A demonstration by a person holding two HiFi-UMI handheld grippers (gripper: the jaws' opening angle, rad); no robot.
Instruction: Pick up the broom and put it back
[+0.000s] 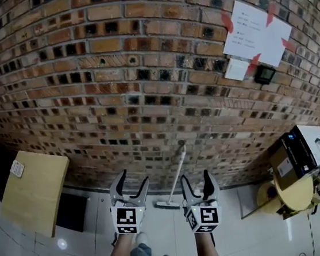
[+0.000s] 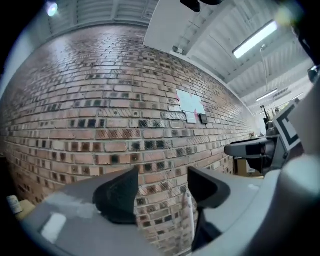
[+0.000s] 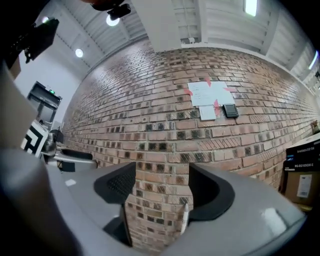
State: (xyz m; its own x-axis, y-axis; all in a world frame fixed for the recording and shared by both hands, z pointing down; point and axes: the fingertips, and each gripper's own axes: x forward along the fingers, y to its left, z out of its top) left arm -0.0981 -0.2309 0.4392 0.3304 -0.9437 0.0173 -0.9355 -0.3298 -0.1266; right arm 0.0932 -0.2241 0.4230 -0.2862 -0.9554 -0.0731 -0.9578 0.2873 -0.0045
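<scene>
My left hand-held gripper [image 1: 133,180] and right hand-held gripper [image 1: 196,179] were wide open and empty. The broom [image 1: 178,173] leaned on the brick wall [image 1: 141,69] beyond and between them, touching neither, its head on the floor [image 1: 161,230].

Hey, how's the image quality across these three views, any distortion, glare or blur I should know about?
Head view: fisheye bows the brick wall, yet the broom reads clearly. Left gripper view: the ceiling strip light is blown out, corners black. Right gripper view: the round ceiling lamp flares.
</scene>
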